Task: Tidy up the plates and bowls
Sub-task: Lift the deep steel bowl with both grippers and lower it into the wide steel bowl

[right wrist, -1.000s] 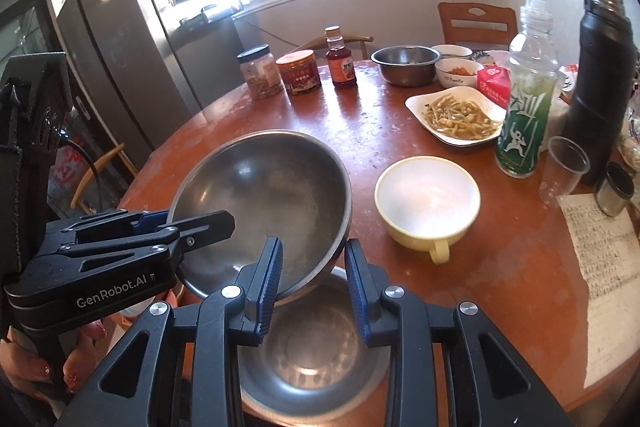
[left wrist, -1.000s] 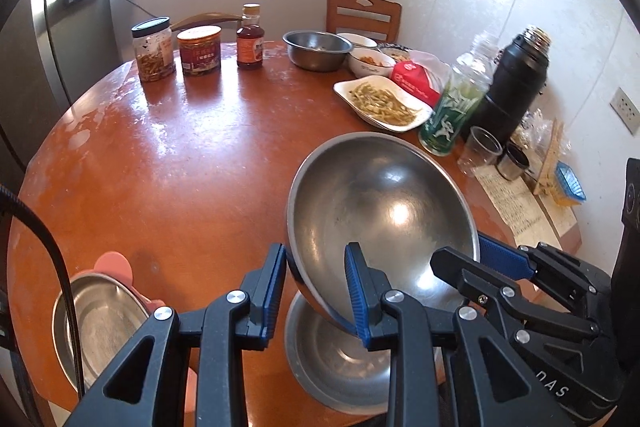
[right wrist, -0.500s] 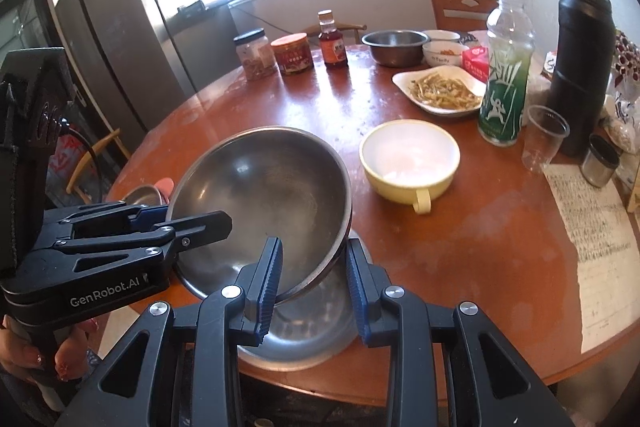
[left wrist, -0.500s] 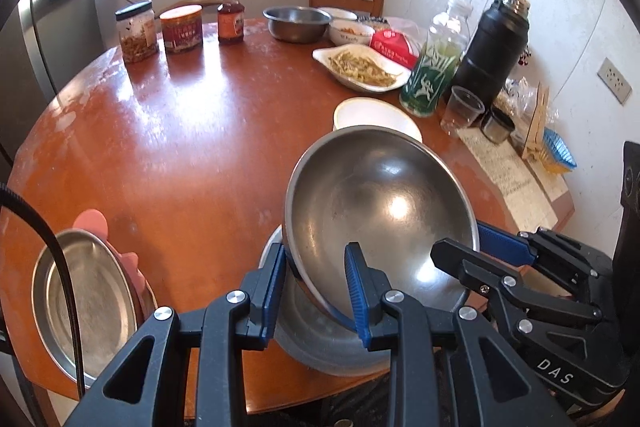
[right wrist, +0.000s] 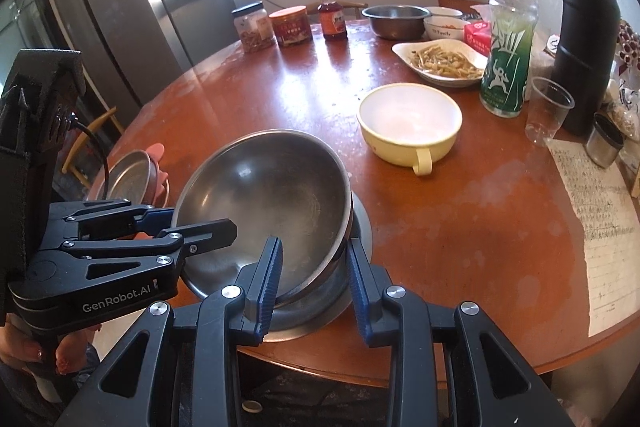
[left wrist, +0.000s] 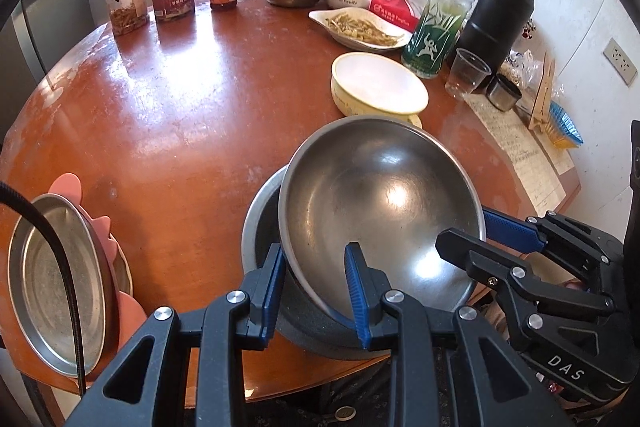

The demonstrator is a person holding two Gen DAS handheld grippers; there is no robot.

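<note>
Steel bowl (left wrist: pixel 380 203) sits tilted in the lower bowl (left wrist: pixel 260 223) at the table's near edge; we've got left gripper (left wrist: pixel 314 291) and right gripper (right wrist: pixel 314 281) both clamping its rim. Left: seat it, release; yellow bowl (right wrist: pixel 408 121) unstacked.

Both wrist cams sit close and low at the near table (left wrist: pixel 192 99) edge, facing across it toward the far wall. Left view comes from the bowl's (left wrist: pixel 380 203) left, right view from its right (right wrist: pixel 268 195). Shared: bowl at lower center, jars and bottles along the upper frame.

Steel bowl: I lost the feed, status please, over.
Left gripper and right gripper both clamp the steel bowl by its rim. Bowl tilted, over the lower steel bowl. Yellow bowl sits apart, not obstructing.
</note>
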